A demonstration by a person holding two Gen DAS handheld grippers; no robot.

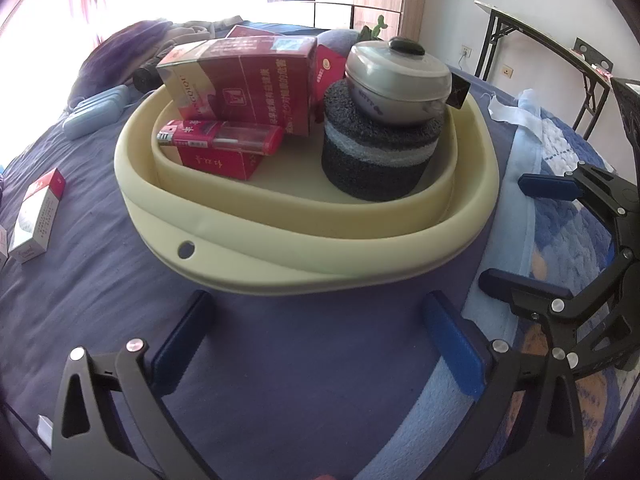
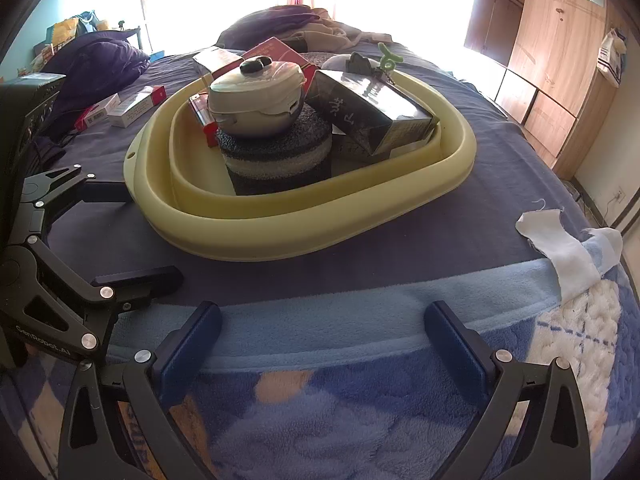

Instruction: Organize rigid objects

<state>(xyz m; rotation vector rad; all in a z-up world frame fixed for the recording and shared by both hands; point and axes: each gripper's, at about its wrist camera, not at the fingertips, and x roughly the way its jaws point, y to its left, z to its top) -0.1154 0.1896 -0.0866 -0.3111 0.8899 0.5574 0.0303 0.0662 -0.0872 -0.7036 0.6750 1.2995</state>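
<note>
A cream basin (image 1: pixel 304 248) sits on the blue bedsheet. It holds a large red box (image 1: pixel 240 80), a pink lighter (image 1: pixel 224 138) lying on a small red box (image 1: pixel 224 164), and a dark round sponge (image 1: pixel 380 152) with a grey lidded pot (image 1: pixel 400 76) on top. The right wrist view shows the basin (image 2: pixel 280 236), the pot (image 2: pixel 256 100), the sponge (image 2: pixel 280 160) and a black box (image 2: pixel 372 112) leaning inside. My left gripper (image 1: pixel 318 304) is open just short of the basin's near rim. My right gripper (image 2: pixel 323 312) is open and empty over the fleece blanket. Each gripper shows in the other's view: right gripper (image 1: pixel 505 230), left gripper (image 2: pixel 152 232).
White-and-red packs (image 1: pixel 38 216) lie on the sheet left of the basin, with more packs (image 2: pixel 136 106) beyond it. A pale blue case (image 1: pixel 96 110) lies behind the basin. A white cloth (image 2: pixel 560 244) is at the bed's right edge. A wardrobe (image 2: pixel 560 60) and a folding table (image 1: pixel 540 40) stand beyond the bed.
</note>
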